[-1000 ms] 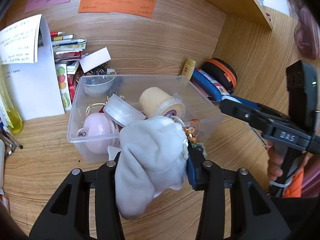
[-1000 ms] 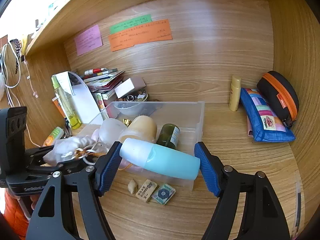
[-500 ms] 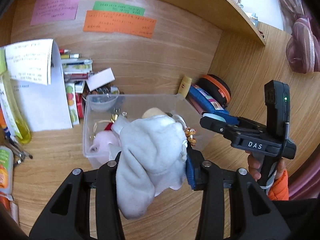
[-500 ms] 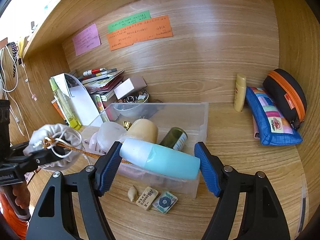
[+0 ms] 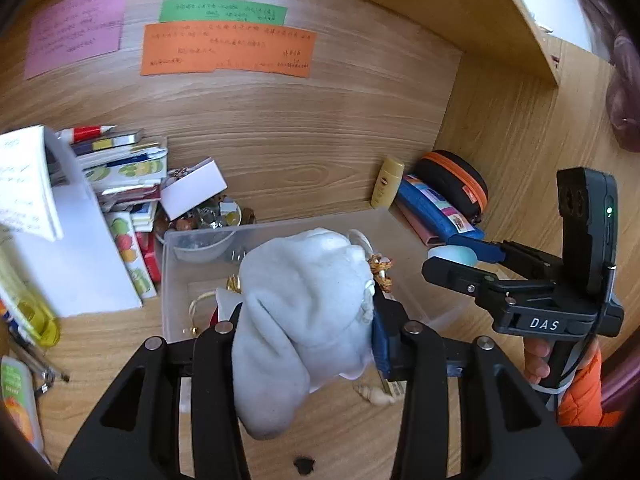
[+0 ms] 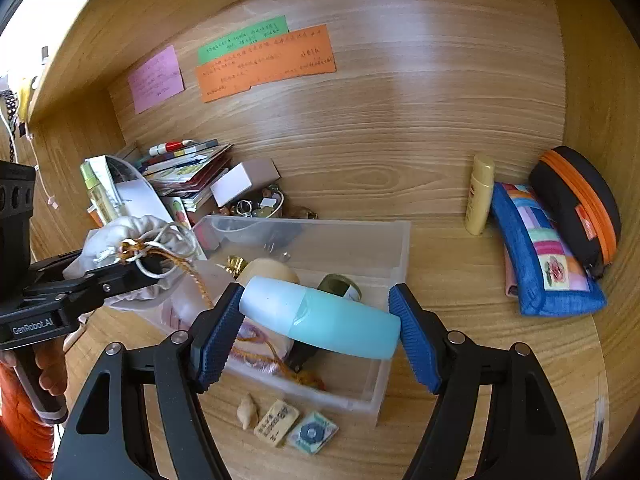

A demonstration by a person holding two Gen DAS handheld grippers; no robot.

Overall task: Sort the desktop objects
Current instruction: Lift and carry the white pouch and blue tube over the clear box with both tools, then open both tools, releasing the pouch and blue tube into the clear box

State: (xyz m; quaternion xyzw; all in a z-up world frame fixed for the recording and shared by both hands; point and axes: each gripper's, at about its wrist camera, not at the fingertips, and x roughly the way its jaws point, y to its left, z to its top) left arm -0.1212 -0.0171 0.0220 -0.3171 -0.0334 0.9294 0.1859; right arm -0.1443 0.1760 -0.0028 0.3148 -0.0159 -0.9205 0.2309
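My left gripper (image 5: 306,320) is shut on a white drawstring cloth pouch (image 5: 304,304) with an orange cord, held above the clear plastic bin (image 5: 176,280). The pouch also shows in the right wrist view (image 6: 132,240), with its cord trailing down into the bin (image 6: 360,240). My right gripper (image 6: 318,320) is shut on a light blue bottle with a white cap (image 6: 320,316), held crosswise over the bin's near side. The bin holds a cream jar (image 6: 272,270), a green jar (image 6: 340,286) and other small items.
A shell (image 6: 247,414), a tan tag (image 6: 277,422) and a small blue-green packet (image 6: 313,432) lie on the desk before the bin. A yellow bottle (image 6: 479,194), a blue pouch (image 6: 540,256) and a black-orange case (image 6: 576,200) stand at the right. Books (image 6: 184,168) and a trinket bowl (image 6: 260,206) are behind.
My left gripper has lifted the pouch up and back, away from the bin, drawing its orange cord out. The right gripper has kept the blue bottle over the bin.
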